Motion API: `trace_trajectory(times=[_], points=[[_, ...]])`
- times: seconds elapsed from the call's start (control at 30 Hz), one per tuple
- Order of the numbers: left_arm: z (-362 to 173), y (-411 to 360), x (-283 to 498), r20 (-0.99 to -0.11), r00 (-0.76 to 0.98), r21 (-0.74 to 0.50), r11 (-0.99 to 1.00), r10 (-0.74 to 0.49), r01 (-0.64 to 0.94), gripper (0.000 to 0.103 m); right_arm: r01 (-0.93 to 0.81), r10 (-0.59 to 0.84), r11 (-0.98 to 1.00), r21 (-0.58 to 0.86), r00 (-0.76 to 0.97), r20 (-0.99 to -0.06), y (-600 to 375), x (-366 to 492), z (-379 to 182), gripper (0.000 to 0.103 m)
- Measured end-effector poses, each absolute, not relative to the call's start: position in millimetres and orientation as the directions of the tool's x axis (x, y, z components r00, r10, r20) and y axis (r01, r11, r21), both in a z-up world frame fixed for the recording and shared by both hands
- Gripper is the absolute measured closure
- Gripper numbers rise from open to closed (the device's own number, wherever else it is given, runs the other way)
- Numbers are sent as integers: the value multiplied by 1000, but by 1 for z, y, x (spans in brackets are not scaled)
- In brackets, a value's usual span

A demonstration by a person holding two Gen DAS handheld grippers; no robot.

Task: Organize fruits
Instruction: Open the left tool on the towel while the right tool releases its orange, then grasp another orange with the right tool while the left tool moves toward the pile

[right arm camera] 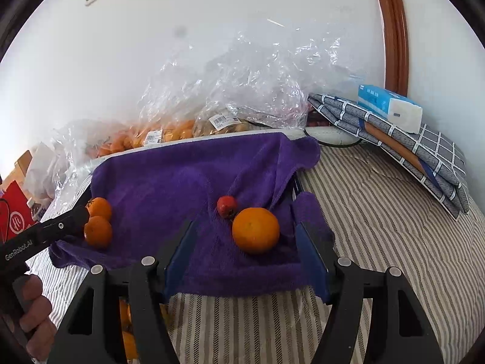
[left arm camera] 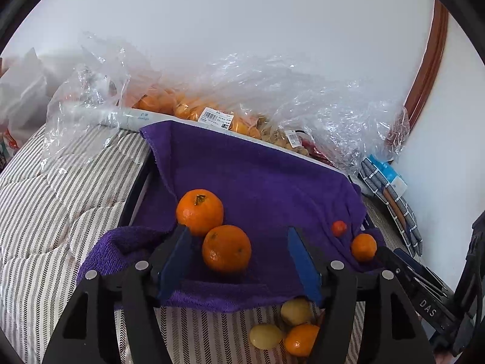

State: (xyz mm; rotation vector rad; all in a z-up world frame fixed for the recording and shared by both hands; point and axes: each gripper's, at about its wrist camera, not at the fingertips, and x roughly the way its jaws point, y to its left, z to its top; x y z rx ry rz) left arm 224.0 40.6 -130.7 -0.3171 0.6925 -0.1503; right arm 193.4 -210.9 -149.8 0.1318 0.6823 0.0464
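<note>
— While both claws hang over the striped bed (right arm camera: 379, 212), where does the fruit lie?

— On a purple towel (left arm camera: 257, 176) draped over a tray. Two oranges (left arm camera: 226, 248) touch each other at its left side; the nearer one sits between the fingers of the left claw (left arm camera: 239, 261), whose jaws stand apart with no pad pressing on it.

— And the right claw (right arm camera: 245, 257)?

— Its jaws are apart too. A single orange (right arm camera: 255, 230) rests on the towel between its blue pads (right arm camera: 312, 261), nearer the right-hand one, untouched by either. A small red fruit (right arm camera: 226, 205) lies just behind that orange, touching it.

— Anything off the towel?

— Below its front edge, on the bedcover, two yellow fruits (left arm camera: 295, 311) and another orange (left arm camera: 301, 338) cluster together. Behind the tray, clear plastic bags (right arm camera: 242, 91) of fruit with price labels lean against the white wall. A folded checked cloth (right arm camera: 409, 157) with a blue tissue pack (right arm camera: 389, 107) on top sits to the right.
</note>
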Motion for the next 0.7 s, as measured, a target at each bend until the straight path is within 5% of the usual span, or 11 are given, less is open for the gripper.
trace_trajectory(times=[0.7], points=[[-131, 88, 147, -574, 814, -262, 962, -89, -79, 38, -89, 162, 986, 142, 718, -676, -160, 129, -156, 36]])
